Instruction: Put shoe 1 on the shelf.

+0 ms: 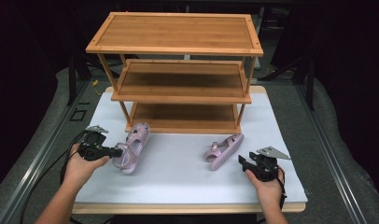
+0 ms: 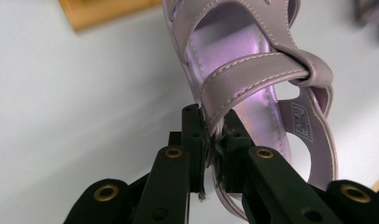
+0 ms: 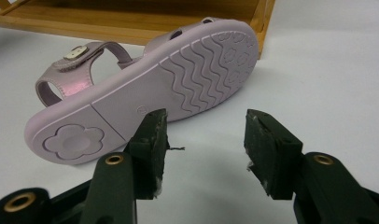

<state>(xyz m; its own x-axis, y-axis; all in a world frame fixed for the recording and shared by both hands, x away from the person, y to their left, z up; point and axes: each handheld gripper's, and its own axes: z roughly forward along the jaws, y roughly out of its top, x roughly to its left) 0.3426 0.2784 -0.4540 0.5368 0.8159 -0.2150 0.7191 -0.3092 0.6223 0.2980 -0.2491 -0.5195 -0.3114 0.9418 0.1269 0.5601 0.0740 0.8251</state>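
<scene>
- sandals, 2 of them, small and lilac, lie on the white worktop (image 1: pixel 187 172) in front of a 3-tier bamboo shoe rack (image 1: pixel 178 70).
- left sandal (image 1: pixel 131 147) sits near the rack's left foot, toe pointing far; the left tool (image 1: pixel 116 152) is clamped on the rim of its heel strap, seen in the left gripper view as the strap (image 2: pixel 253 77) pinched between the 2 black jaws.
- right sandal (image 1: pixel 223 150) lies tipped on its side, near the rack's right foot, its wavy moulded sole (image 3: pixel 178 88) facing the right tool (image 1: pixel 242 163).
- right tool stands with jaws wide apart and nothing between them, near that sandal but not touching it.
- handling, as a judgement: each sandal looks light, with a fairly stiff moulded sole and soft, stitched straps that bend under a pinch; a strap grip will likely let the shoe dangle and swing.
- glossy upper may be a little slippery, so a firm pinch suits it; nothing looks fragile.
- for the tipped sandal, the sole edge at mid-length or the heel strap with its buckle (image 3: pixel 76 52) seems the best hold; the edge is thin enough for the jaws to straddle.
</scene>
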